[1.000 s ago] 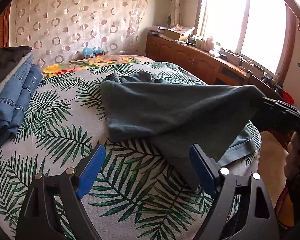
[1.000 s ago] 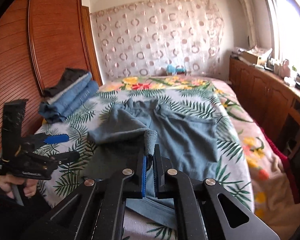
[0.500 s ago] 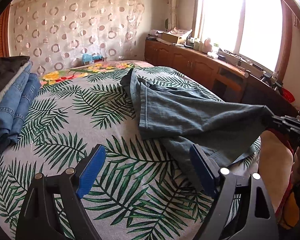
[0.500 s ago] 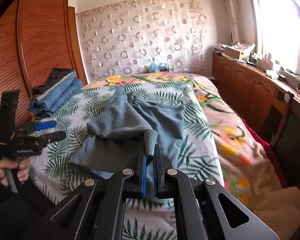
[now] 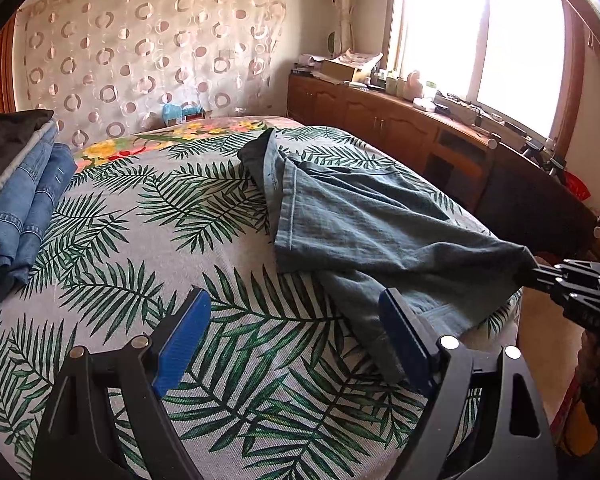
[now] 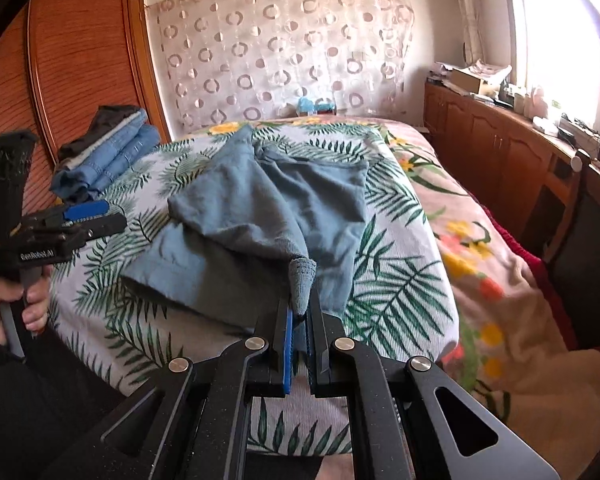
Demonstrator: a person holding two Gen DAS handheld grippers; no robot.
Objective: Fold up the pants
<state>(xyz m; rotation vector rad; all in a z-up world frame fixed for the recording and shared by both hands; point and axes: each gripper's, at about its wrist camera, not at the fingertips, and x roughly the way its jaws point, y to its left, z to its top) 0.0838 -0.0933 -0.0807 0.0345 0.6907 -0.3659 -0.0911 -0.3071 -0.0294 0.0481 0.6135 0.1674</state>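
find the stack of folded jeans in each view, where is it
Left wrist: stack of folded jeans at the far left edge, on the bed.
Right wrist: stack of folded jeans upper left, beside the wooden wardrobe.
Shared landmark: the circle-patterned curtain behind the bed.

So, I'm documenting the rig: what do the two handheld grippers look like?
Both are matte black, angular linkage frames with silver pivot pins and triangular cut-outs. The left gripper and right gripper carry flat blue ribbed finger pads. Seen from the right wrist, the left one bears white "GenRobot.AI" lettering and a grey trigger.
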